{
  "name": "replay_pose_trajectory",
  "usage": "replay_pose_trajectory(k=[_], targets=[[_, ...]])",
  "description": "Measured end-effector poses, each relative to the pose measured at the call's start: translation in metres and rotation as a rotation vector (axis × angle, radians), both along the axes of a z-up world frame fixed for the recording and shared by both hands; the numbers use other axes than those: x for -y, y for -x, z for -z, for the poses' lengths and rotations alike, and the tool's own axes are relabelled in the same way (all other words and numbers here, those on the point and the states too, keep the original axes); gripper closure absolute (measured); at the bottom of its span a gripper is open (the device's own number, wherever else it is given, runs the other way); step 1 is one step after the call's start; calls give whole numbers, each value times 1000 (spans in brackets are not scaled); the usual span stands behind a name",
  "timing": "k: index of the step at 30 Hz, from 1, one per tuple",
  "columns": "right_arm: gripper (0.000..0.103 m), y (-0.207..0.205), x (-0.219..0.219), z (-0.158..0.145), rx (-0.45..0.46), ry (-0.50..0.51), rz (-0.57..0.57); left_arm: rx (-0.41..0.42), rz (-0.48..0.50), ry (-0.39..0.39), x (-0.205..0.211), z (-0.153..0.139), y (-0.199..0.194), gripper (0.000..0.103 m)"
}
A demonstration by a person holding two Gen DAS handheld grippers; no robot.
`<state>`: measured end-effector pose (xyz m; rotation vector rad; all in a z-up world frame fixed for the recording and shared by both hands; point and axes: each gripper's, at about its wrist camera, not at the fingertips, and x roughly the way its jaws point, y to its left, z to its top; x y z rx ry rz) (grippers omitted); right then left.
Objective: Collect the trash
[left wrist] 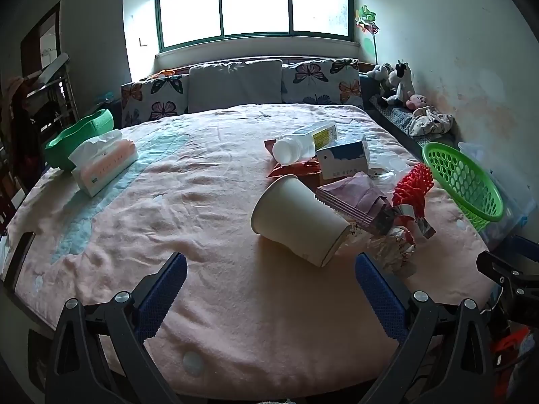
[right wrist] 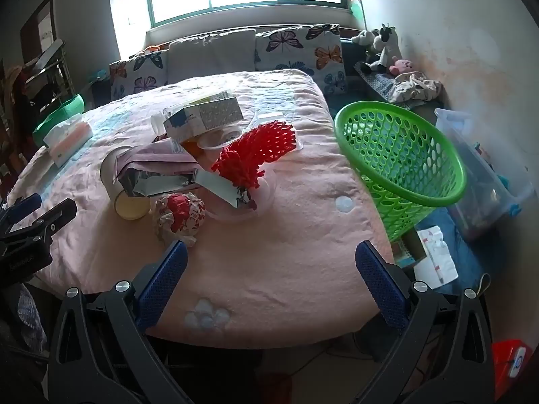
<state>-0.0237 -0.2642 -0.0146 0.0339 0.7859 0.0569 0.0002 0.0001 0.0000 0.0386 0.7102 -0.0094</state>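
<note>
left wrist view: the left hand-held gripper [left wrist: 271, 289] is spread wide, holding nothing, above the pink bed [left wrist: 202, 222]; a tipped paper cup [left wrist: 298, 220] lies just ahead.

right wrist view: the right hand-held gripper [right wrist: 271, 286] is spread wide and empty; a crumpled wrapper [right wrist: 180, 215] sits ahead-left, the green basket [right wrist: 401, 158] ahead-right.

We count one paper cup [left wrist: 298, 219], one plastic bottle [left wrist: 303, 143], one small carton [right wrist: 203, 116], one red foam net [right wrist: 261, 149], one crumpled wrapper ball [right wrist: 180, 215], one green basket [right wrist: 401, 165], one tissue pack [left wrist: 104, 165] and two butterfly pillows [left wrist: 320, 80].
</note>
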Motion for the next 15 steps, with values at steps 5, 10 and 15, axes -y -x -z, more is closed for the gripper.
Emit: replay_pose_trajectory(k=[5,10,15], targets=[[4,0,0,0,1,0,0,0,2,-4,5,-6,1,6],[4,0,1,0,3,-1,0,-1,-6,-5,5,-10,-2,6],[4,0,1,0,1,0,4,10,6,-6,3,-3,3,6]])
